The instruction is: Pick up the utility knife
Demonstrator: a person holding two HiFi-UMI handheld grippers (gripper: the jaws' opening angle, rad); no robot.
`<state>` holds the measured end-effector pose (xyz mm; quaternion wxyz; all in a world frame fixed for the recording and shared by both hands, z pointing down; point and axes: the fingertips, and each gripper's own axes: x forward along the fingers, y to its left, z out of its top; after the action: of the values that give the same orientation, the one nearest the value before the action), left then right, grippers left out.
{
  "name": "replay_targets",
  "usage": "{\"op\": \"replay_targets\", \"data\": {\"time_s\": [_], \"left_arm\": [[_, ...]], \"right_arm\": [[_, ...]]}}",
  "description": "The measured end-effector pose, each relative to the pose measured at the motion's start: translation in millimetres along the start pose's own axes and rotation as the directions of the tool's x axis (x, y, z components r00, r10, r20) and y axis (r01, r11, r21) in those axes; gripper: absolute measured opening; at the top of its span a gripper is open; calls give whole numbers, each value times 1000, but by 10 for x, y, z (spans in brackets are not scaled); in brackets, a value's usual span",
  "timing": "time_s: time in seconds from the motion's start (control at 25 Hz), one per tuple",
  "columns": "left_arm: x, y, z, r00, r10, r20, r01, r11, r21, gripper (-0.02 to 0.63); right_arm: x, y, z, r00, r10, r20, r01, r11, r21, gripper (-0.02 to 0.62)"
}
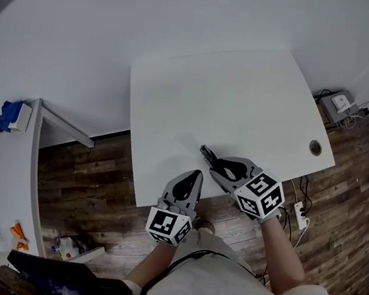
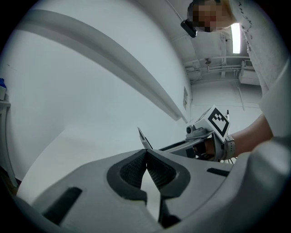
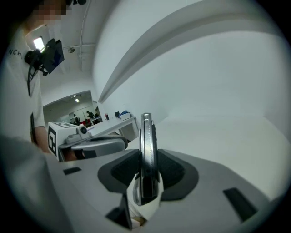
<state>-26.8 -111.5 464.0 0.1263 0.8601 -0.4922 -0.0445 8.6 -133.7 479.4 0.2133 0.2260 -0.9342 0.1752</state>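
The utility knife [image 3: 146, 150], slim with a metal and black body, stands on edge between my right gripper's [image 3: 148, 175] pads, which are shut on it. In the head view the knife [image 1: 207, 155] sticks out of the right gripper [image 1: 218, 165] toward the far left, just above the near edge of the white table [image 1: 248, 98]. My left gripper [image 1: 197, 175] hovers close beside it on the left, jaws shut with nothing between them. In the left gripper view the pads meet at the left gripper's [image 2: 146, 153] tip, and the knife's pointed end [image 2: 144, 139] shows just beyond, with the right gripper [image 2: 204, 136] behind it.
A cable hole [image 1: 316, 147] sits at the table's right corner. A power strip [image 1: 299, 214] and a small box [image 1: 341, 102] lie on the wooden floor to the right. A second white table [image 1: 0, 170] at the left carries small blue, black and orange items.
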Motion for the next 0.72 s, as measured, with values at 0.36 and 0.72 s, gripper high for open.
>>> {"op": "replay_targets", "data": {"time_s": [0.36, 0.72], "left_arm": [[-24, 12, 150, 1000, 6, 12, -6, 1000, 11, 6], [-58, 18, 206, 1000, 10, 18, -10, 1000, 25, 6]], "right_arm": [[-98, 92, 223, 982, -121, 148, 115, 992, 48, 132], [-148, 145, 301, 963, -172, 209, 156, 984, 90, 132]]}}
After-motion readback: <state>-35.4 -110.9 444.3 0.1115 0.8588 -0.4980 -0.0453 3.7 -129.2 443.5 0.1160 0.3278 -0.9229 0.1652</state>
